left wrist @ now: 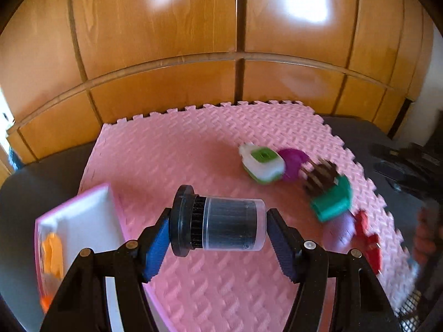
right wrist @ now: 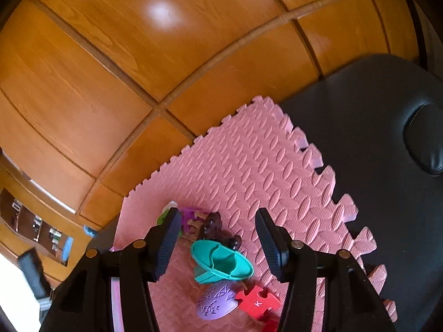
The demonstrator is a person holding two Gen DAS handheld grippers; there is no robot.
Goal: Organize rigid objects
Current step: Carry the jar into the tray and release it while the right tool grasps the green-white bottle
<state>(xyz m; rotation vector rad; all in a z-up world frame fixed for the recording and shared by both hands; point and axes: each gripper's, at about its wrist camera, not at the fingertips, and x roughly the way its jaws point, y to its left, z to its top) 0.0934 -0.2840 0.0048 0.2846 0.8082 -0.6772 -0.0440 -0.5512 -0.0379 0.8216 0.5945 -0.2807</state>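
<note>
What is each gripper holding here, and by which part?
Left gripper: the clear jar with black lid, lying sideways, pinched end to end, lid against one pad, base against the other. Right gripper: open, nothing held.

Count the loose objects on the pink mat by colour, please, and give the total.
Green and white: 1
Magenta: 1
Dark brown: 1
Teal: 1
Lilac: 1
Red: 1
Total: 6, not counting the jar held in the left tool.

Only thing I can actually read is a white letter "K" on the red puzzle piece (right wrist: pixel 259 301), down near my right side on the pink foam mat (right wrist: pixel 249 166). The lilac egg-shaped thing (right wrist: pixel 216 303) just left of it has embossed patterns, but no letters I can make out.
</note>
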